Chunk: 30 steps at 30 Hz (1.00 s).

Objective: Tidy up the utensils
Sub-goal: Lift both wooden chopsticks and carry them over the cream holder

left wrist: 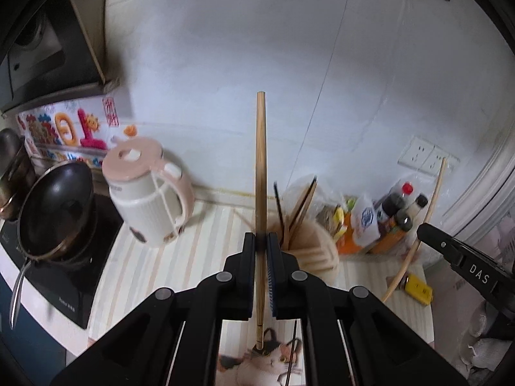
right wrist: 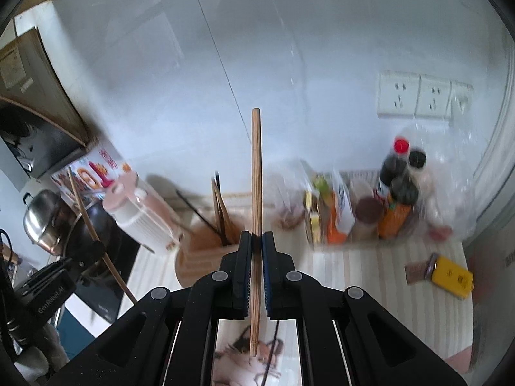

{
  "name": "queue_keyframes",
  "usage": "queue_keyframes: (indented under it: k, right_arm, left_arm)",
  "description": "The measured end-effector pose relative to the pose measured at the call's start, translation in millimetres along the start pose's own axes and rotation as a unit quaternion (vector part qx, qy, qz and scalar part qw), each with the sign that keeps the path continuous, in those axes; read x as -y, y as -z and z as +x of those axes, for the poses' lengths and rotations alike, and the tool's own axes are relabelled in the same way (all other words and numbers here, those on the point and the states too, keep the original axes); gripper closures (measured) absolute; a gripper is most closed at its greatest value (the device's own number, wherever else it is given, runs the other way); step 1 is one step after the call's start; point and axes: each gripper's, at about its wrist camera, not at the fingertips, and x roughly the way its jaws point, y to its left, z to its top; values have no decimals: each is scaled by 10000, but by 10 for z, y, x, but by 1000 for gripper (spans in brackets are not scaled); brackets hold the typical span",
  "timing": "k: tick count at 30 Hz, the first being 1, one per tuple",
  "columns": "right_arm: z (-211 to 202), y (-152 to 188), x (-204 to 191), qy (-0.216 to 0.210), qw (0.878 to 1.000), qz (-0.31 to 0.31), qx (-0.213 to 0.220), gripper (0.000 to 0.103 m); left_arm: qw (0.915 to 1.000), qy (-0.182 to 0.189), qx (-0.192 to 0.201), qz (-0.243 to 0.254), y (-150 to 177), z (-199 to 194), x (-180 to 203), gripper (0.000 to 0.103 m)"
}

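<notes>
Between the left gripper's (left wrist: 261, 241) clenched jaws stands one bamboo chopstick (left wrist: 260, 167), upright. The right gripper (right wrist: 256, 241) likewise grips a second chopstick (right wrist: 256, 173). Just beyond both: round holder (right wrist: 206, 247) with more chopsticks; kettle (left wrist: 148, 189) further left.

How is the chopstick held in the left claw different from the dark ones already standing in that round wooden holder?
The held chopstick is pale bamboo; the dark chopsticks in the holder look nearly black. The held chopstick stands upright, pinched in the left claw above the counter; the dark chopsticks lean at a slant with their lower ends inside the holder. Both are long, thin sticks.
</notes>
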Motion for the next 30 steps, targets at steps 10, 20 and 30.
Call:
queue_keyframes:
  k: [10,20,30]
  right_arm:
    - [156,-523,-72,-50,9997,84,245,96]
    - [558,-768,-116,-58,9988,320,378,96]
    - [1025,-829,-140,40,9982,423,435,96]
  left_arm:
    - [9996,67,262,-30,-520,153,37,99]
    - [9995,25,310,24,-687,590,76,99]
    - [9993,-16,308,199,-716,977,151,99]
